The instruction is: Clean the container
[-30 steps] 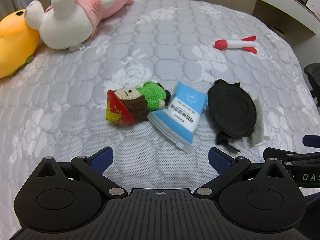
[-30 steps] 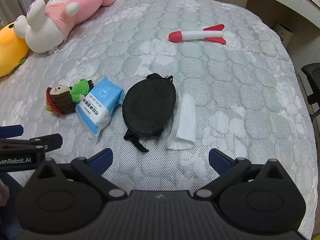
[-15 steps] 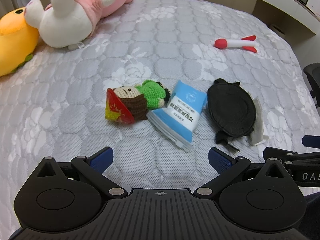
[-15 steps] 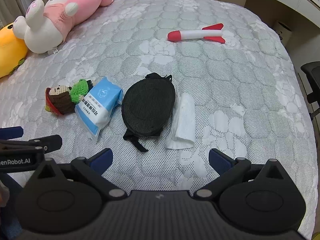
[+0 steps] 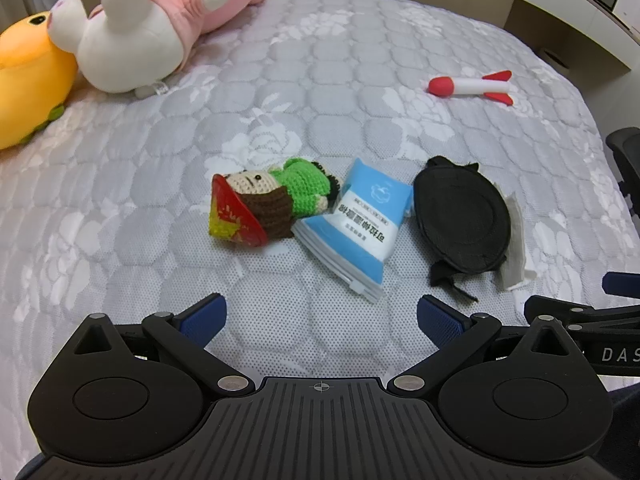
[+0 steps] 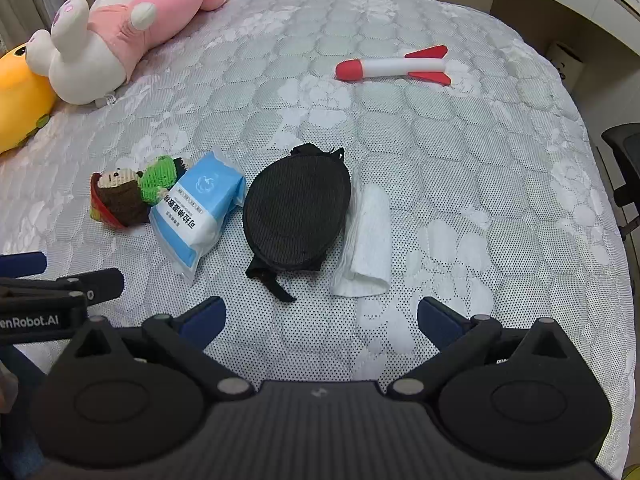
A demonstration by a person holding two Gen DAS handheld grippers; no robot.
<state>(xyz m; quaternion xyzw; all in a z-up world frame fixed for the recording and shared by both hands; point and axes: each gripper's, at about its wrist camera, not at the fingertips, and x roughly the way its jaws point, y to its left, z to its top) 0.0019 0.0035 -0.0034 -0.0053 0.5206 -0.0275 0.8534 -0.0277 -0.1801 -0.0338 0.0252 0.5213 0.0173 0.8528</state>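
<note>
Nearest the cameras, the left gripper [image 5: 321, 314] and the right gripper [image 6: 320, 314] hover low over the near edge of the quilted mattress [image 6: 460, 152], each with its jaws spread wide and nothing between the blue pads. Just beyond the right gripper lies a folded white paper towel [image 6: 366, 242], touching the right edge of the black oval container [image 6: 296, 212], a mesh-faced case lying flat with its strap trailing toward the camera. Left of the case, just beside it, is a blue and white wipes packet [image 6: 200, 212], and against that, perhaps overlapping its corner, a crocheted doll [image 5: 266, 208]. Well beyond lies a red and white toy rocket [image 6: 394, 66]. Farthest off, a pink plush [image 6: 120, 36] rests beside a yellow plush [image 5: 30, 80].
</note>
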